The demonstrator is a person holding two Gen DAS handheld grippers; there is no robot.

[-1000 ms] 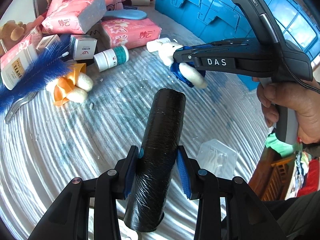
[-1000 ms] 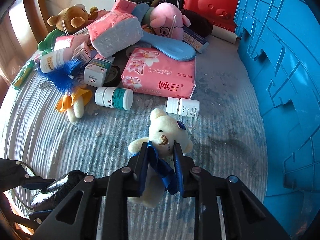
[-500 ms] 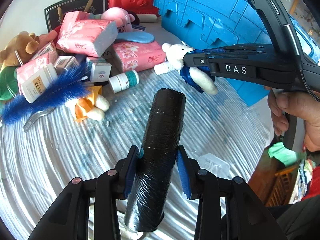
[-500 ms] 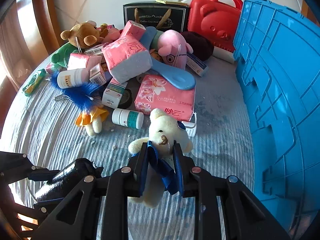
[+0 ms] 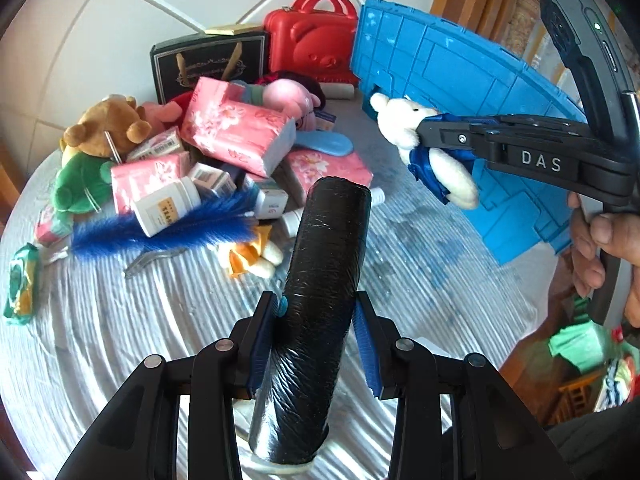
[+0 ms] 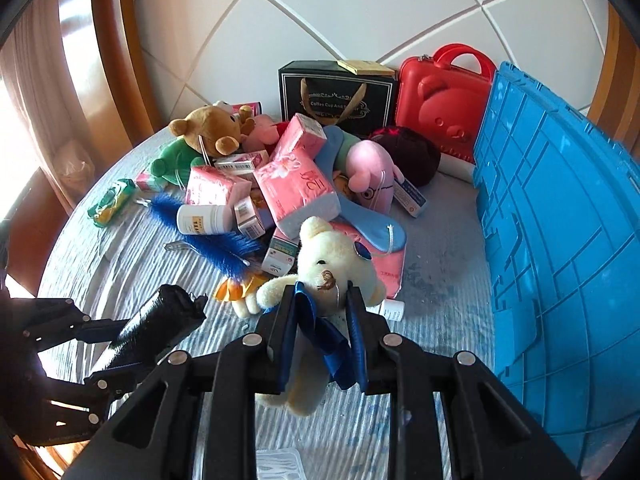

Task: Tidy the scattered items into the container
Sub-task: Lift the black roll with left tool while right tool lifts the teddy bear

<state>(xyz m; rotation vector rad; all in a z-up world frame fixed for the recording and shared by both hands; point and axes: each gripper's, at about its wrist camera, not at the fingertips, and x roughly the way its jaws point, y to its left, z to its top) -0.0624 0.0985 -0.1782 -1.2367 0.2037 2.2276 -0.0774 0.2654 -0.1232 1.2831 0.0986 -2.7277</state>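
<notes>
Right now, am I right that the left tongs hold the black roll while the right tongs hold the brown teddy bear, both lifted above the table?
Not quite: the right tongs hold the white teddy bear with the blue ribbon, as the right wrist view shows. The brown teddy bear lies in the pile. The left tongs do hold the black roll, above the table.

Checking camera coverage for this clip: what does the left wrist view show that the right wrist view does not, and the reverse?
Only the left wrist view shows the hand on the right gripper's handle and the left gripper shut on the black roll seen close up.

Only the right wrist view shows the wooden frame to the left and the right gripper end-on, clamping the white teddy bear.

Both show the bear, the roll, the blue container, the red case and the pile of pink tissue packs.
</notes>
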